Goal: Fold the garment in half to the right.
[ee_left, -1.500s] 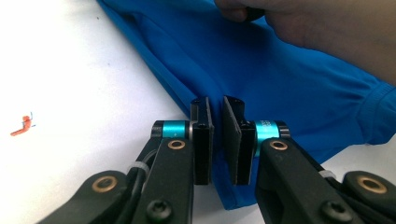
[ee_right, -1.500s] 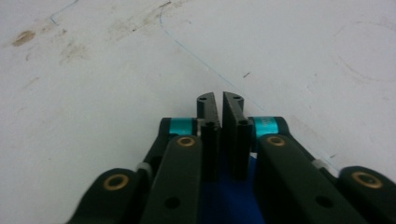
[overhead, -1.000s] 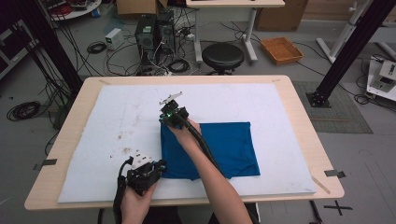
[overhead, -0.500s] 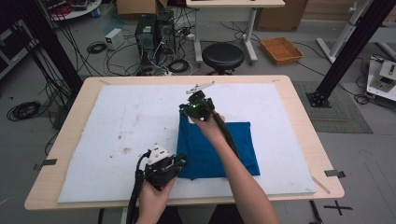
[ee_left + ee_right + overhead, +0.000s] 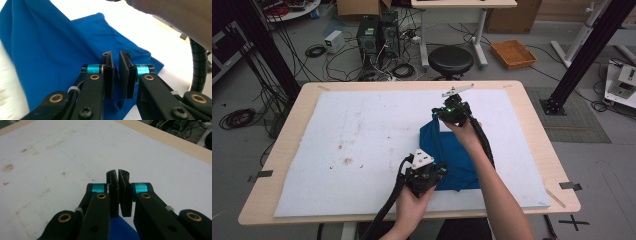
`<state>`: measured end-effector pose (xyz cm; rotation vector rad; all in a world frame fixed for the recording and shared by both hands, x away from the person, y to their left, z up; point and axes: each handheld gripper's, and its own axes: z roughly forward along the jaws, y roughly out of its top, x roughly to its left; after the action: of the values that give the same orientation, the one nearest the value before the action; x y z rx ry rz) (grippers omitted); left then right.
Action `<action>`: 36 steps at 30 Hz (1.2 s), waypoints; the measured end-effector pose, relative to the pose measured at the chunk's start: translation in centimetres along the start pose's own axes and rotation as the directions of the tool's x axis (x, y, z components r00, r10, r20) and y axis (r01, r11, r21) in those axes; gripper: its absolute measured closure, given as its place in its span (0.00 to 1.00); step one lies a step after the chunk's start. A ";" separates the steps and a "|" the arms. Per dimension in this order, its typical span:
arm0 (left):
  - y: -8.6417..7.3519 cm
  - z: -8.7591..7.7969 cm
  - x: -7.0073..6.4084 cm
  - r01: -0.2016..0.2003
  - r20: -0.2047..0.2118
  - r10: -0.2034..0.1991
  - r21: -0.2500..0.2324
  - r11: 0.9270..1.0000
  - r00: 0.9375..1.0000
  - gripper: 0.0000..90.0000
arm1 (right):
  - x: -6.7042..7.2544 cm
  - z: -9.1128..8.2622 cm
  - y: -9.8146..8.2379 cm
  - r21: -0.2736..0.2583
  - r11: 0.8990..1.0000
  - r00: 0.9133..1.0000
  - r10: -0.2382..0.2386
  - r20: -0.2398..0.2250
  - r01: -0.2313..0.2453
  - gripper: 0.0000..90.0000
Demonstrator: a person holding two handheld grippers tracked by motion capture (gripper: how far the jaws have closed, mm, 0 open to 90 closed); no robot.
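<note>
High view: a blue cloth (image 5: 452, 155) lies on the white mat (image 5: 362, 140) that covers the table (image 5: 532, 115), right of centre. Its left part is lifted and folded over toward the right. The left gripper (image 5: 432, 176) sits at the cloth's near left corner, held by the left hand (image 5: 412, 202) coming up from the bottom edge. The right gripper (image 5: 446, 114) is at the cloth's far left corner, raised off the mat, with the right hand (image 5: 464, 132) behind it and the forearm lying across the cloth. Brown stains mark the mat to the left of the cloth. A black stool (image 5: 451, 60) stands beyond the table.

Left gripper view: the jaws are clenched, with a narrow slit between the pads (image 5: 109, 75). Cloth hangs as a steep sheet up the left side and bunches under the jaws, where a fold rises into the slit, so the gripper is pinching the cloth. The right forearm crosses the top right corner, its cable (image 5: 198, 67) below.

Right gripper view: the jaws are clenched tight. A point of blue cloth shows just beneath them, gripped between the pads (image 5: 113, 192). Beyond lies stained mat and the table's wooden edge.
</note>
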<state>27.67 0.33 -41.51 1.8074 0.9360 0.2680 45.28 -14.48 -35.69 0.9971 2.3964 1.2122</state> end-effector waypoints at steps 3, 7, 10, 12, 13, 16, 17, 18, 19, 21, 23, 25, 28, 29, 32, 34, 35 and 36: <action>0.1 1.2 -0.6 0.016 0.023 -0.016 0.004 1.000 1.000 0.93 | -1.1 -0.7 -0.6 -0.002 1.000 1.000 0.014 0.014 -0.014 0.98; 0.3 2.7 -1.3 0.020 0.043 -0.021 0.014 1.000 0.999 0.94 | -2.5 -1.6 -1.5 0.010 1.000 0.999 0.029 0.037 -0.029 0.98; 0.6 3.8 -1.9 0.028 0.064 -0.029 0.010 1.000 0.998 0.95 | -3.6 -2.3 -2.3 0.018 0.999 0.998 0.040 0.058 -0.041 0.98; 0.7 4.4 -2.5 0.022 0.076 -0.023 0.012 1.000 0.997 0.96 | -4.2 -2.7 -2.8 0.024 0.998 0.996 0.049 0.071 -0.051 0.98; 0.7 4.7 -2.7 0.018 0.080 -0.019 0.016 1.000 0.997 0.96 | -4.5 -3.0 -3.1 0.024 0.998 0.995 0.057 0.076 -0.059 0.98; 0.7 5.4 -3.1 0.005 0.086 -0.008 0.031 1.000 0.996 0.97 | -5.3 -3.7 -3.9 0.021 0.997 0.994 0.068 0.087 -0.070 0.98; 0.7 5.7 -3.2 0.009 0.088 -0.011 0.033 0.999 0.996 0.97 | -5.6 -3.9 -4.1 0.030 0.996 0.993 0.076 0.093 -0.079 0.98; 0.6 5.9 -3.3 0.005 0.092 -0.008 0.037 0.999 0.996 0.97 | -5.8 -4.0 -4.2 0.037 0.996 0.992 0.075 0.097 -0.079 0.98; 0.6 6.0 -3.5 0.005 0.093 -0.009 0.038 0.999 0.996 0.97 | -6.0 -4.2 -4.3 0.038 0.996 0.992 0.077 0.100 -0.081 0.98; 0.6 6.3 -3.9 -0.001 0.100 -0.003 0.038 0.999 0.995 0.97 | -6.2 -4.6 -4.5 0.040 0.996 0.991 0.080 0.105 -0.085 0.98; 0.7 6.5 -4.2 -0.001 0.108 -0.003 0.038 0.999 0.994 0.97 | -6.4 -4.8 -4.7 0.045 0.996 0.991 0.076 0.113 -0.081 0.98; 0.7 6.7 -4.5 -0.004 0.116 0.000 0.035 0.999 0.993 0.97 | -6.6 -4.9 -4.8 0.058 0.995 0.990 0.076 0.120 -0.084 0.98; 0.8 7.2 -4.9 -0.009 0.123 0.004 0.038 0.999 0.992 0.97 | -6.8 -4.9 -5.1 0.078 0.994 0.988 0.066 0.138 -0.077 0.98; 0.7 7.4 -4.9 -0.010 0.124 0.005 0.042 0.999 0.992 0.97 | -7.0 -4.9 -5.2 0.085 0.994 0.987 0.063 0.145 -0.075 0.98; 0.4 8.1 -4.9 -0.010 0.127 0.004 0.053 0.999 0.992 0.97 | -7.2 -4.6 -5.6 0.101 0.992 0.985 0.060 0.163 -0.077 0.98; 0.2 8.5 -4.9 -0.010 0.140 0.001 0.067 0.998 0.990 0.95 | -7.4 -4.3 -6.2 0.102 0.991 0.983 0.064 0.171 -0.082 0.98; 0.1 8.8 -5.0 -0.013 0.152 0.001 0.076 0.997 0.988 0.93 | -7.6 -4.1 -6.5 0.112 0.990 0.982 0.066 0.178 -0.087 0.98; 0.0 8.9 -5.1 -0.019 0.159 0.006 0.081 0.997 0.987 0.90 | -7.8 -4.0 -6.9 0.120 0.988 0.980 0.073 0.185 -0.096 0.98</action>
<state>29.37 -9.41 -44.25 1.8806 0.8343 0.0921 45.73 -25.04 -39.19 1.2042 2.3346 0.9576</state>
